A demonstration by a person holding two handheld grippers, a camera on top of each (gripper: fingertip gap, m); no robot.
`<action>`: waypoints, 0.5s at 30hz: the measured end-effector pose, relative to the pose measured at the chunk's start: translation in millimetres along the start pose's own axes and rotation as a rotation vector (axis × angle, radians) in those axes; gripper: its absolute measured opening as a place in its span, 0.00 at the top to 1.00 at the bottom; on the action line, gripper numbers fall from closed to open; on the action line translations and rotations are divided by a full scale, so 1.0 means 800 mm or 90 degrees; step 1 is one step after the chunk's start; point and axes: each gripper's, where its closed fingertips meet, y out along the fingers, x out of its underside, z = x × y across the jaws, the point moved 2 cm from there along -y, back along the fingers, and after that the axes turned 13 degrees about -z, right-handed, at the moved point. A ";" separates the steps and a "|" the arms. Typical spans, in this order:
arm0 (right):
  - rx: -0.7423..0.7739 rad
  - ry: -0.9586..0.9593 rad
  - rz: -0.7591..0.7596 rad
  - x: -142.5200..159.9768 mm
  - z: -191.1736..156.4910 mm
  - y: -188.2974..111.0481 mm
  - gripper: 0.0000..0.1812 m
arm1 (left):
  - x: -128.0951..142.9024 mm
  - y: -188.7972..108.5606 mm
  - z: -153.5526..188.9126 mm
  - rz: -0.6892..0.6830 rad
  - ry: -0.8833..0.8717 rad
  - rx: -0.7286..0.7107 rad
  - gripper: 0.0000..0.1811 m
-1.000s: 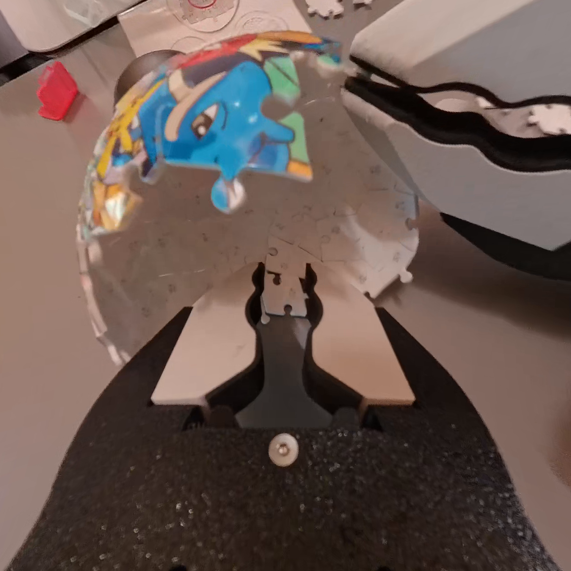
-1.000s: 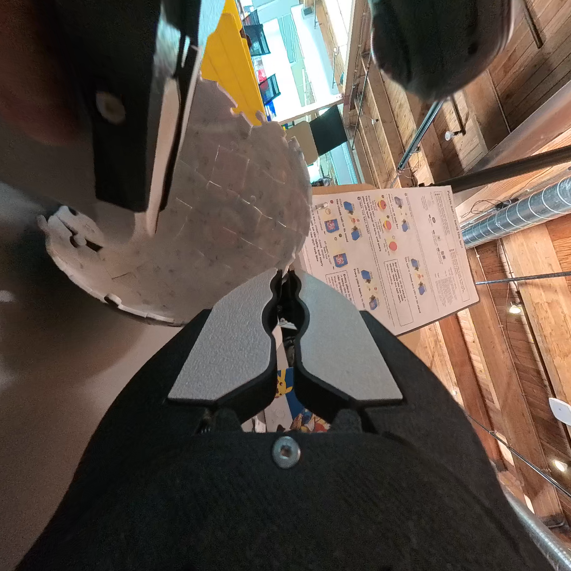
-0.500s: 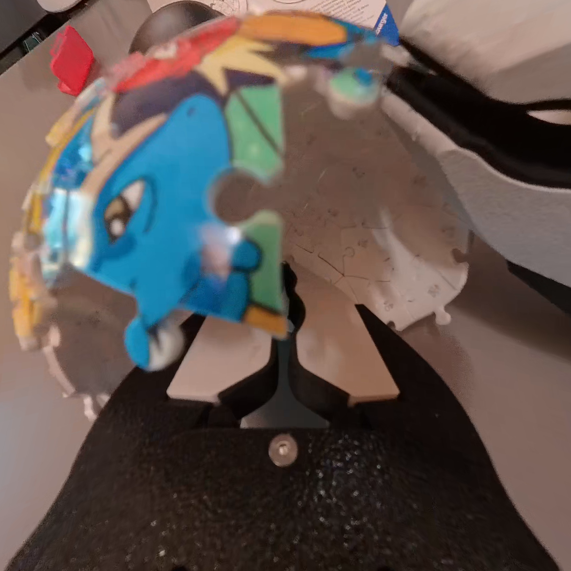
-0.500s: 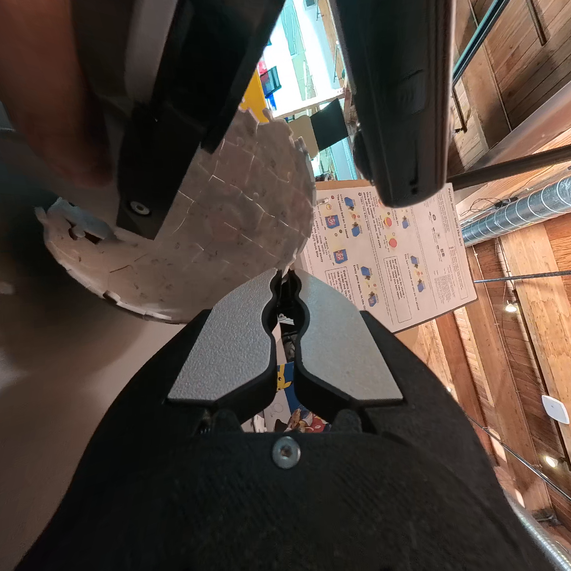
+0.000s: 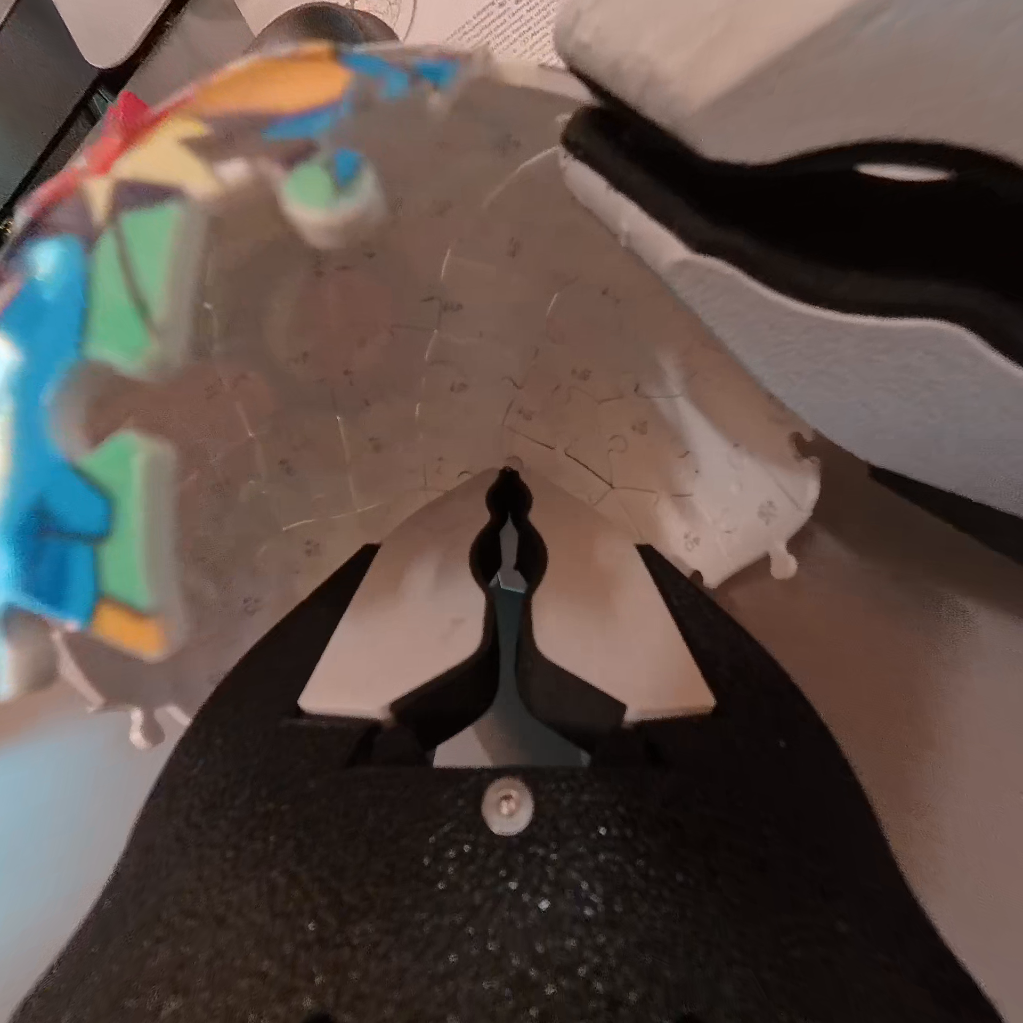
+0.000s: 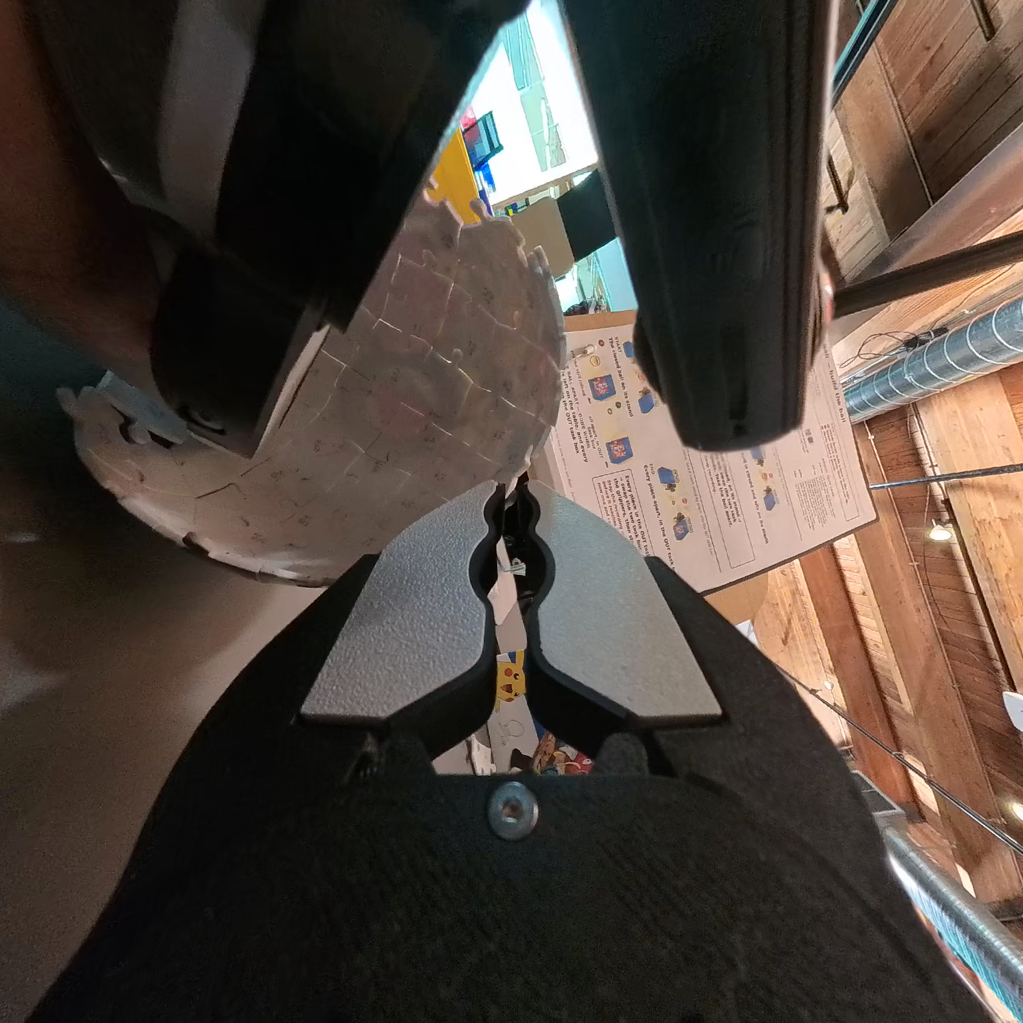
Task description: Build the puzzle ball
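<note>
The partly built puzzle ball is a curved shell (image 5: 443, 332), grey on the inside, with a bright printed outside (image 5: 127, 310) at the left. My left gripper (image 5: 506, 473) is shut on a thin white puzzle piece (image 5: 506, 553) seen edge-on, its tips against the shell's inner wall. My right gripper (image 5: 575, 133) is at the upper right, shut on the shell's rim. In the right wrist view the right gripper (image 6: 512, 487) pinches the edge of the shell (image 6: 415, 415), and the left gripper (image 6: 238, 409) reaches into the shell from the upper left.
A dark round stand (image 5: 326, 22) and a printed sheet (image 5: 498, 33) lie behind the shell on the table (image 5: 885, 719). An instruction sheet (image 6: 719, 498) and a colourful box (image 6: 509, 681) show past the right gripper. A hand (image 6: 55, 221) holds the left gripper. Across from one pair of fingers to the other is roughly 10 cm.
The shell has turned, its printed side swinging to the left. My left gripper has pushed deeper into the shell with the piece now edge-on. The right gripper keeps its hold on the rim.
</note>
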 end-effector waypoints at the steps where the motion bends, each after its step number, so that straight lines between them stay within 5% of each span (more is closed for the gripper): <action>1: 0.000 0.001 -0.001 0.000 0.000 0.000 0.98 | 0.000 0.000 0.000 -0.005 0.006 -0.005 1.00; 10: 0.000 0.002 -0.009 0.003 0.000 0.001 0.98 | 0.004 -0.003 0.002 0.012 -0.019 0.021 1.00; 15: 0.002 -0.002 -0.007 0.002 0.000 0.000 0.98 | 0.008 -0.044 -0.011 0.095 -0.054 0.006 1.00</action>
